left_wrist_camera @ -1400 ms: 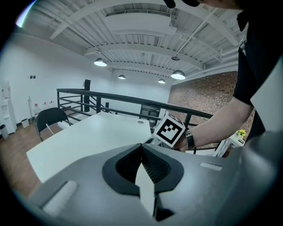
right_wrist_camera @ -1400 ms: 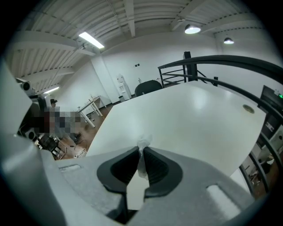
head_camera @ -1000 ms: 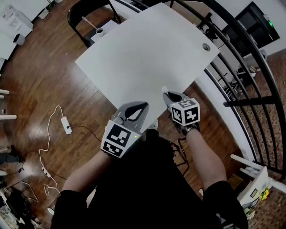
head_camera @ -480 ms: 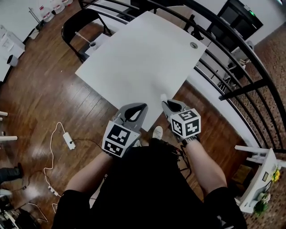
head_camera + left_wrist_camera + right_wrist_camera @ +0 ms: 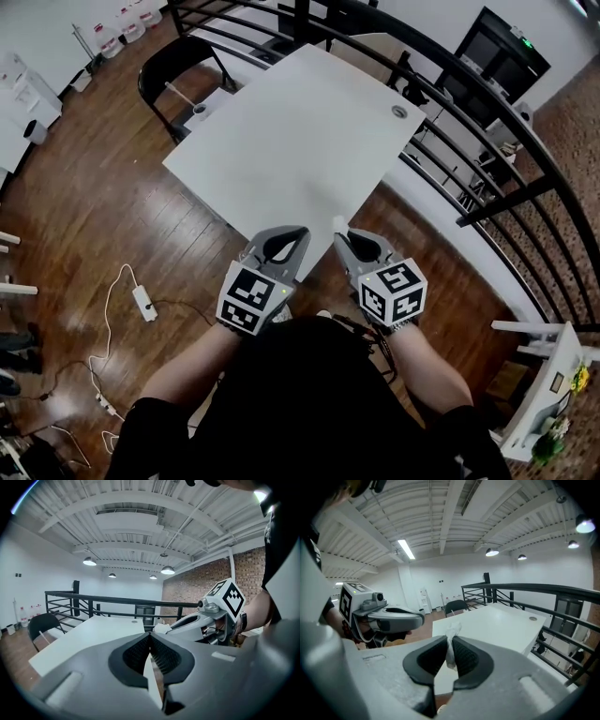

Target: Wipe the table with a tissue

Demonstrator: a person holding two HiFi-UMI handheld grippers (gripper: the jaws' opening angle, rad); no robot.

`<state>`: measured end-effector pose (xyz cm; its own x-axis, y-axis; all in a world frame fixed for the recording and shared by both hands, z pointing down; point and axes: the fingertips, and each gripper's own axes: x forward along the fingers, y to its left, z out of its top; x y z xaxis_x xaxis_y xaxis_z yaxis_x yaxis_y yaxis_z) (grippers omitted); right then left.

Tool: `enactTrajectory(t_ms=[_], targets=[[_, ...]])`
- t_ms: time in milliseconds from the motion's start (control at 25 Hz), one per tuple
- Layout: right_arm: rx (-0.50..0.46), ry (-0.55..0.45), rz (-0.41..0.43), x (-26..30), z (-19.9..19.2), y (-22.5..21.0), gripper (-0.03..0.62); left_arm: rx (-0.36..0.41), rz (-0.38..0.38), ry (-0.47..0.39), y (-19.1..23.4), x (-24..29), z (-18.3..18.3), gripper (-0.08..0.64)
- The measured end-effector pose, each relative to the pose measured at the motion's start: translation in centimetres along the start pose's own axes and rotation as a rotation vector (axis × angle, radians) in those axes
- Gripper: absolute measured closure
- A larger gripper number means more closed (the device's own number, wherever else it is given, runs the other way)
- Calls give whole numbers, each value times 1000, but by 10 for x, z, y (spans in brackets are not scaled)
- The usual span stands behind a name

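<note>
The white table [image 5: 291, 141] reaches away from me, its near corner pointing at my grippers. My right gripper [image 5: 341, 234] hovers at that corner, shut on a small crumpled white tissue [image 5: 337, 223]. In the right gripper view the tissue [image 5: 453, 631] sticks up from between the closed jaws of the right gripper [image 5: 451, 641]. My left gripper [image 5: 302, 234] is beside it on the left, shut, with nothing between its pads. The left gripper view shows the left gripper [image 5: 150, 635] closed tip to tip, with the table [image 5: 93, 630] ahead.
A black chair [image 5: 178, 56] stands at the table's far left side. A black railing [image 5: 450, 141] runs along its right side. The tabletop has a cable grommet [image 5: 400, 112] near the far corner. A white cable with a power strip [image 5: 141, 300] lies on the wood floor at left.
Both grippers have drawn back from over the table's near corner to its very tip. The table now looks farther off. The right gripper still holds the tissue.
</note>
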<state>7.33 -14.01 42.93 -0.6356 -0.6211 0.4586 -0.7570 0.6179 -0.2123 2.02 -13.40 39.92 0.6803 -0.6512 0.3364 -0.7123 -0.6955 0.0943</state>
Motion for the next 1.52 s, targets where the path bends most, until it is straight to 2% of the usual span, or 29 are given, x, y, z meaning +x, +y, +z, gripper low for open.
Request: enactTrajectory(t_ms=[280,440,600,1120,1520], targets=[[-29,-106,53,-47,20,2,569,22,49,-8,-33,4,11,546],[-38,-121,84,-65,19,-1,570,2,81,-10,-48,7,15,546],[-37,-128,95,-73,14,-4,570,17,106,-10,-58,4,20,546],[-45,-188,67,-77,23,15,571,52,80,-13,-64,-16,14,546],[-57,-192,41,-81,26,27,571,61,64,-25,-63,-25,16,546]])
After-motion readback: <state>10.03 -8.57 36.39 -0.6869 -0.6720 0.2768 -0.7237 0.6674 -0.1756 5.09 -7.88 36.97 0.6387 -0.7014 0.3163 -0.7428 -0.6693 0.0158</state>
